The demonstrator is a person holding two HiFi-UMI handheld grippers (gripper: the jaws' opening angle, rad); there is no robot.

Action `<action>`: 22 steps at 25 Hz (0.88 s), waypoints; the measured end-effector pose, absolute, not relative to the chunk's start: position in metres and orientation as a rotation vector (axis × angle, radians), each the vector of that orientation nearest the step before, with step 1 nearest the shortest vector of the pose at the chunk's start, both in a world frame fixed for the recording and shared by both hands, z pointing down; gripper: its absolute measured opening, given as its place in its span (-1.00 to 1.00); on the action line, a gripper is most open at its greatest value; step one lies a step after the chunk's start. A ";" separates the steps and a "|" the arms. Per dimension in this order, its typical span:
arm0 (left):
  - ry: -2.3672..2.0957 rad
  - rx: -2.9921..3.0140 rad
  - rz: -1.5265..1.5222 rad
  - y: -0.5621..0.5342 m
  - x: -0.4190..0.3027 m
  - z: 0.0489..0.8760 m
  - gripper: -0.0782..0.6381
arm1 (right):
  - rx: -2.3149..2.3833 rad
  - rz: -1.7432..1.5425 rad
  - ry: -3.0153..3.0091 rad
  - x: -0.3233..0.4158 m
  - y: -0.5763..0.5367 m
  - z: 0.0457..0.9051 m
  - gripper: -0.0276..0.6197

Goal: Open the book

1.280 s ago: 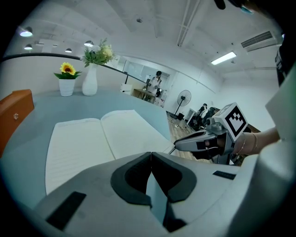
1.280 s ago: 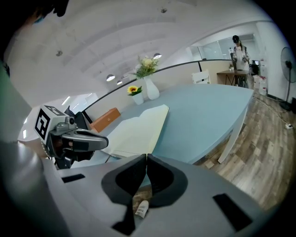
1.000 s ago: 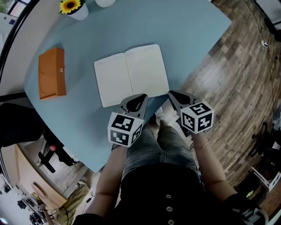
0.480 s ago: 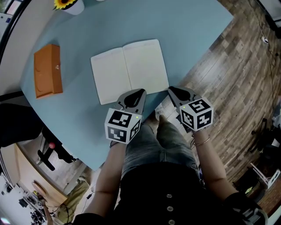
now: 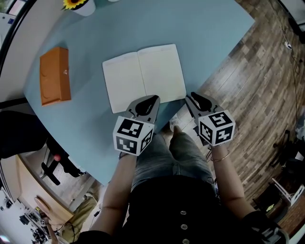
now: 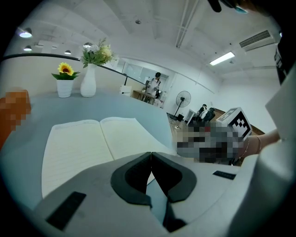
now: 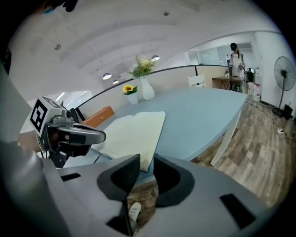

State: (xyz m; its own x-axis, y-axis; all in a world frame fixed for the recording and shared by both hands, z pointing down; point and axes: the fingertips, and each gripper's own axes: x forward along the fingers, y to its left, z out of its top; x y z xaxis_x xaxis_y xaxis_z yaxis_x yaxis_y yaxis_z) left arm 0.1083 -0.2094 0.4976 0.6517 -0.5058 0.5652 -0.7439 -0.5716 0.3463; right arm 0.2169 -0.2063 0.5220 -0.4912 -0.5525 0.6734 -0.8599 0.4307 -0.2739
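The book (image 5: 144, 76) lies open and flat on the light blue table (image 5: 200, 28), showing two blank cream pages; it also shows as the book (image 6: 92, 143) and the book (image 7: 134, 134) in the gripper views. My left gripper (image 5: 152, 98) hovers just off the book's near edge. Its jaws (image 6: 151, 153) meet at the tips with nothing between them. My right gripper (image 5: 189, 96) sits beside the book's near right corner. A narrow empty gap separates its jaws (image 7: 147, 156). Neither gripper touches the book.
An orange box (image 5: 55, 76) lies left of the book. A sunflower pot (image 5: 78, 5) and a white vase (image 6: 89, 78) stand at the far edge. The table's rounded near edge runs just under the grippers, with wooden floor (image 5: 257, 71) to the right and a dark chair (image 5: 19, 133) at left.
The book stays open and flat. Both grippers hold near the table's near edge; the right one has drifted slightly back toward the person.
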 end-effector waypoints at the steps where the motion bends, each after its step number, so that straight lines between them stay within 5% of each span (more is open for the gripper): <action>1: -0.970 2.304 0.549 -0.211 0.107 0.496 -0.75 | 1.198 0.822 -2.205 0.217 -0.207 0.518 -0.64; 22: -1.043 2.446 0.485 -0.219 0.061 0.420 -0.75 | 1.225 0.648 -2.422 0.158 -0.228 0.429 -0.65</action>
State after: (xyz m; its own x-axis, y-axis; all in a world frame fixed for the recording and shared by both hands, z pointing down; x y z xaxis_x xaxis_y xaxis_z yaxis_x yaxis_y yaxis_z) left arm 0.0612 -0.2188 0.4199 0.6548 -0.5894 0.4732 -0.7417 -0.6216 0.2520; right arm 0.1582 -0.2282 0.4294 -0.5652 -0.6588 0.4965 -0.8187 0.5219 -0.2395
